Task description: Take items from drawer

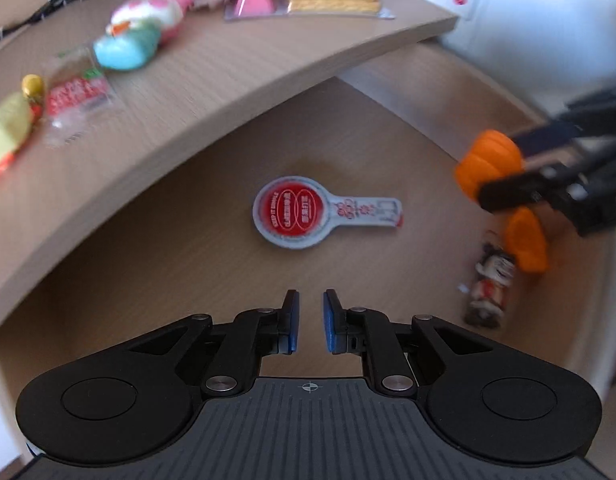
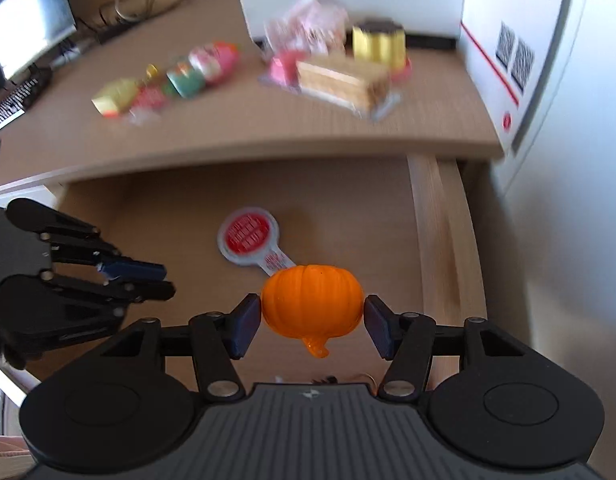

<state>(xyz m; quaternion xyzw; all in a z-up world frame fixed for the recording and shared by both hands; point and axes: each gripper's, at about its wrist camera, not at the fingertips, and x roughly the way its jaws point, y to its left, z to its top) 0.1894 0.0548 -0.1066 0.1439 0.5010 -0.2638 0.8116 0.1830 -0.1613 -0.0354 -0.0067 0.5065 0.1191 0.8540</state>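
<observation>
The open wooden drawer sits under the desk top. My right gripper is shut on an orange toy pumpkin, held above the drawer floor with its stem pointing down. From the left wrist view the pumpkin and right gripper are at the right edge. A red and white paddle-shaped packet lies flat in the middle of the drawer. A small figurine lies by the drawer's right side. My left gripper hovers over the drawer floor, its blue pads a narrow gap apart and holding nothing.
On the desk top lie a wafer pack, a yellow pudding toy, pink wrapped sweets and several small candies. A white box and cables stand at the back. A white wall borders the right.
</observation>
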